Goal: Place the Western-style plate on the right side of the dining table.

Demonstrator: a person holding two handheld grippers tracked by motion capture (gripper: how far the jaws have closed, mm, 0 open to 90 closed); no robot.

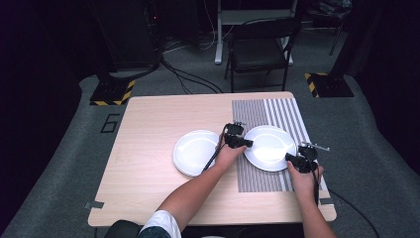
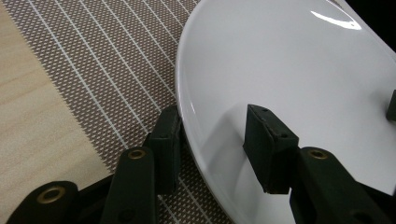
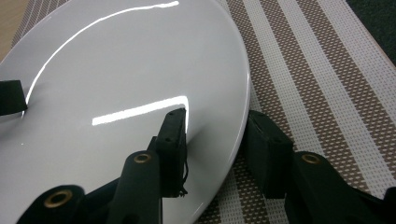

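Note:
A white plate (image 1: 270,148) lies on a brown striped placemat (image 1: 277,111) at the table's right. My left gripper (image 1: 247,144) is at the plate's left rim and my right gripper (image 1: 289,157) at its near right rim. In the left gripper view the left gripper (image 2: 214,114) straddles the rim of the plate (image 2: 289,70), one jaw over the dish and one outside on the placemat (image 2: 93,60), with gaps showing. In the right gripper view the right gripper (image 3: 215,116) straddles the plate (image 3: 116,70) the same way, not pressing on it.
A second white plate (image 1: 195,151), seemingly a stack, sits on the bare wooden table (image 1: 148,114) just left of the placemat. Beyond the far edge stand a black chair (image 1: 260,49) and hazard-striped stand bases on the grey floor.

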